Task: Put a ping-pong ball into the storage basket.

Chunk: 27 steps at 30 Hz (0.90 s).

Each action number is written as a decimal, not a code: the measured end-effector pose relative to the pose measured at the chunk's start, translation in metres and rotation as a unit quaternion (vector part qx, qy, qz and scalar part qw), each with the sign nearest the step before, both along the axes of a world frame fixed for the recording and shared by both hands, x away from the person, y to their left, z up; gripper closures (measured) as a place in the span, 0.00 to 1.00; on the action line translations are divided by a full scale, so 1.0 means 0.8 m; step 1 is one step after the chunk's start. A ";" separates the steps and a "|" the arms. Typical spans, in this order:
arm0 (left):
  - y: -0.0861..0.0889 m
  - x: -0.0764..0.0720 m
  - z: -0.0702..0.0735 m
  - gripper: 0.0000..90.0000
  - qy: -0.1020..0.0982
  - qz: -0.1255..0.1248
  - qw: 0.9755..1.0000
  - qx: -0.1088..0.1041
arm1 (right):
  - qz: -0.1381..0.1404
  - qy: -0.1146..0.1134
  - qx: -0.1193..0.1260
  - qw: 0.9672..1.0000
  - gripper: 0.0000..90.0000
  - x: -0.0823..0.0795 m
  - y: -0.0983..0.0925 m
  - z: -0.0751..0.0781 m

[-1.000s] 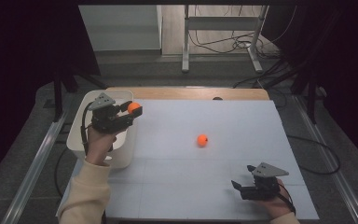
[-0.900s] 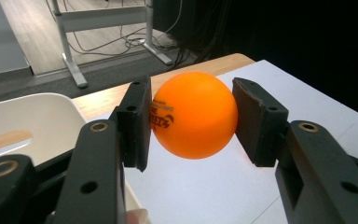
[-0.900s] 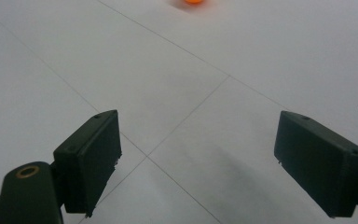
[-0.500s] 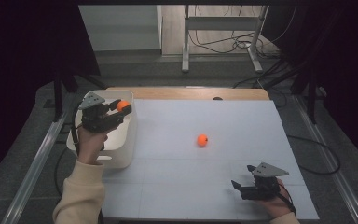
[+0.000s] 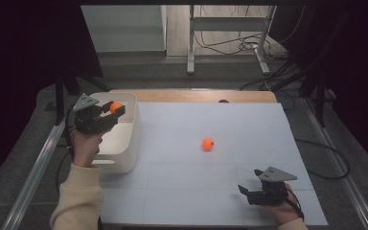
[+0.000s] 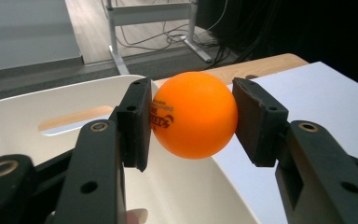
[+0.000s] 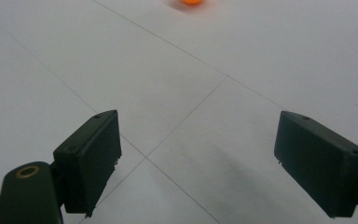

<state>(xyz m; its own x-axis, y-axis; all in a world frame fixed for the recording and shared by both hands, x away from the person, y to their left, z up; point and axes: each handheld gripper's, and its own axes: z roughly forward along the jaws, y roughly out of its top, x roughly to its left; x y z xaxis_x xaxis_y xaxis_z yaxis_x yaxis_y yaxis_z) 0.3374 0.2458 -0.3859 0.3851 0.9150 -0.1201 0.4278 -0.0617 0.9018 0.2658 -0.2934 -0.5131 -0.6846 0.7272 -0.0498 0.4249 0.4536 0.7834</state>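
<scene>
My left gripper (image 5: 116, 109) is shut on an orange ball (image 5: 115, 106) and holds it above the white bin (image 5: 127, 143) at the table's left edge. In the left gripper view the orange ball (image 6: 194, 114) sits pinched between the two black pads (image 6: 137, 122), with the white bin (image 6: 23, 114) below. A second orange ball (image 5: 208, 143) lies on the white table sheet near the middle. My right gripper (image 5: 249, 183) rests open near the front right of the table; its own gripper (image 7: 196, 163) holds nothing, and the second orange ball (image 7: 191, 2) shows far ahead.
The white sheet (image 5: 220, 191) covers the table, with a wooden strip (image 5: 196, 95) along the far edge. Beyond it stand a metal frame (image 5: 227, 33) and cables on the floor. A metal rail (image 5: 33, 167) runs along the left side.
My left gripper has carried the orange ball leftward, from the bin's right rim to over the bin. The right gripper and the ball on the table have stayed put.
</scene>
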 end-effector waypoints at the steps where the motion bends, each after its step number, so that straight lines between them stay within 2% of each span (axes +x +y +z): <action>1: 0.001 0.001 -0.001 0.56 0.003 0.001 1.000 0.002 | 0.000 0.000 0.000 1.000 0.17 0.000 0.000 0.000; 4: 0.003 0.004 -0.004 0.56 0.014 0.004 1.000 0.008 | 0.000 0.000 0.001 1.000 0.17 0.000 0.000 0.000; 8: 0.009 0.012 -0.007 0.56 0.038 0.009 0.999 0.028 | 0.000 0.000 0.002 1.000 0.17 0.000 0.000 0.000; 9: 0.009 0.012 -0.007 0.56 0.038 0.009 0.999 0.028 | 0.000 0.000 0.002 1.000 0.17 0.000 0.000 0.001; 10: 0.014 0.016 -0.007 0.56 0.051 0.012 0.998 0.032 | 0.000 -0.001 0.000 1.000 0.17 0.000 0.001 0.001; 11: 0.014 0.016 -0.007 0.56 0.051 0.012 0.998 0.032 | 0.000 -0.001 0.000 1.000 0.17 0.000 0.001 0.001; 18: 0.024 0.029 -0.013 0.56 0.087 0.017 0.995 0.043 | 0.002 0.000 0.002 1.000 0.17 0.000 0.001 0.001; 22: 0.025 0.031 -0.015 0.56 0.092 0.018 0.994 0.047 | 0.002 0.001 0.002 1.000 0.17 0.001 0.002 0.001; 27: 0.025 0.031 -0.014 0.53 0.088 0.023 0.995 0.045 | 0.003 0.002 0.003 1.000 0.17 0.001 0.002 0.001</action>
